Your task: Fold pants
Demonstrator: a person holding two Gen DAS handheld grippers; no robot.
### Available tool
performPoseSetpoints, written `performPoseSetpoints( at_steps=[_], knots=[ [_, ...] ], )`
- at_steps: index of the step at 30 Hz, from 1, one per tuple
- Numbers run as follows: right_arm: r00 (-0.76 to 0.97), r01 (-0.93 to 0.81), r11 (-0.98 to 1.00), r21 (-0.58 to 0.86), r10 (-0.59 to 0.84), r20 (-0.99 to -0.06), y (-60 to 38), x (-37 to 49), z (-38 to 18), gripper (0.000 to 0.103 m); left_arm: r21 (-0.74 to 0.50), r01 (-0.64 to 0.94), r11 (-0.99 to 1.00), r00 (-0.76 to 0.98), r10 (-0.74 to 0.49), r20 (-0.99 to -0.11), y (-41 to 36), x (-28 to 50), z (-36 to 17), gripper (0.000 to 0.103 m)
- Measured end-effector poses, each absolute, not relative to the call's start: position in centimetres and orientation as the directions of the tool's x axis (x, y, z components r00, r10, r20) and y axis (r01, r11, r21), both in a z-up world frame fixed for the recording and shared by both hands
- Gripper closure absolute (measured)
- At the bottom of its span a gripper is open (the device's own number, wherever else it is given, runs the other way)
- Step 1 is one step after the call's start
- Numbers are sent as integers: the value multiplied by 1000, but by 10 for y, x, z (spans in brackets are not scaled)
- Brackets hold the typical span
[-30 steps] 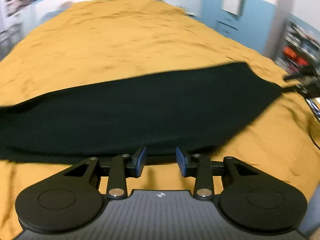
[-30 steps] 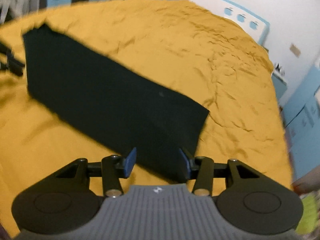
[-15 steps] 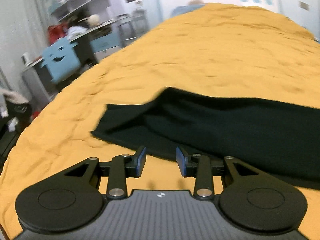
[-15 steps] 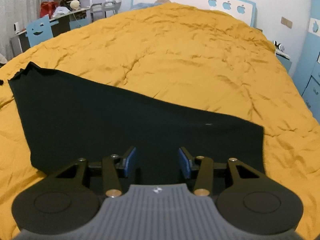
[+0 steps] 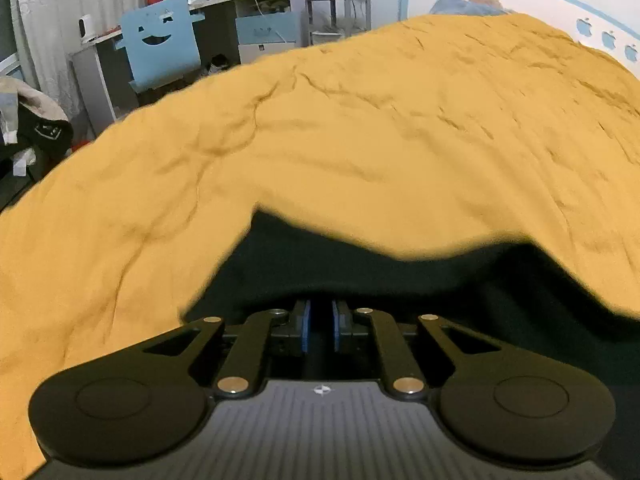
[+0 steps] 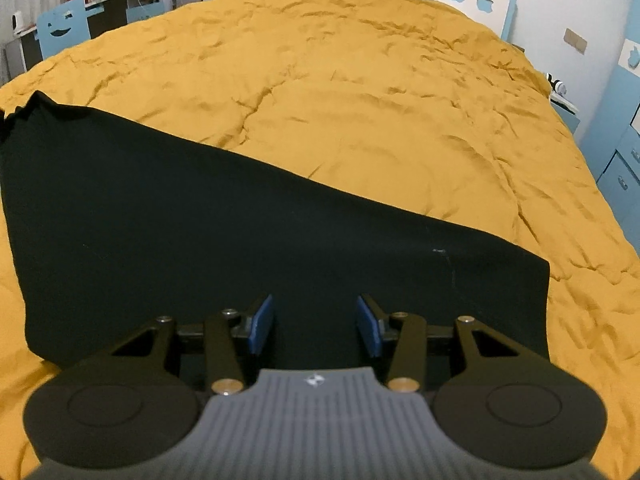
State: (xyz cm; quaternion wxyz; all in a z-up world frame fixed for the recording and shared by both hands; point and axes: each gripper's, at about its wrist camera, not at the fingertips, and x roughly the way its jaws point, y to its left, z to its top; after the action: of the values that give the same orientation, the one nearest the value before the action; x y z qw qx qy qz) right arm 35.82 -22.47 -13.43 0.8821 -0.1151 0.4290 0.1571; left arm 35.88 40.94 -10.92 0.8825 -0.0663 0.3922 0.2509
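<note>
Pinching black pants [image 5: 400, 276] between my nearly closed left fingers [image 5: 306, 326] | right fingers [image 6: 262, 324] spread wide above pants, gripping nothing | orange bed [image 6: 360, 100] beneath

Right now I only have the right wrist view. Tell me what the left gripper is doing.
Observer: The left gripper has its jaws nearly together, with black cloth from the pants between them.
Operator: Describe how the cloth lies there.
Observer: It is bunched up around the fingertips, and its far edge runs wavy against the yellow bedspread.
</note>
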Motion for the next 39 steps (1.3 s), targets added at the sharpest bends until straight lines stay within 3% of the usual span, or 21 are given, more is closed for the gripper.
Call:
performPoseSetpoints(
  at_steps=[3,9,14,18,24,26,28,39],
  knots=[
    [588,-372,925,-81,167,-791,-223,358,-135,61,103,-524,845,560,434,-706,426,382,-103,93],
    [593,-380,917,-123,139,-793,-218,354,-132,61,30,-599,800,582,461,-669,453,392,-80,92],
    [605,-353,931,-90,154,-781,-219,352,-128,61,-126,-633,764,584,364,-725,469,357,-86,92],
    [589,-374,925,-67,182,-787,-210,344,-124,61,-297,-674,677,596,260,-760,486,330,-105,82],
    [584,-394,916,-81,181,-791,-201,329,-117,61,-415,-713,565,619,230,-751,497,322,-122,81],
    [578,-390,919,-61,192,-793,-201,325,-110,61,-417,-727,545,616,250,-747,498,321,-126,82],
    [566,-403,914,-41,213,-797,-198,320,-102,61,-416,-733,538,616,267,-741,496,321,-126,98],
    [417,-645,763,21,375,-828,-132,277,-90,68,-305,-720,623,596,330,-732,489,334,-99,100]
  ],
)
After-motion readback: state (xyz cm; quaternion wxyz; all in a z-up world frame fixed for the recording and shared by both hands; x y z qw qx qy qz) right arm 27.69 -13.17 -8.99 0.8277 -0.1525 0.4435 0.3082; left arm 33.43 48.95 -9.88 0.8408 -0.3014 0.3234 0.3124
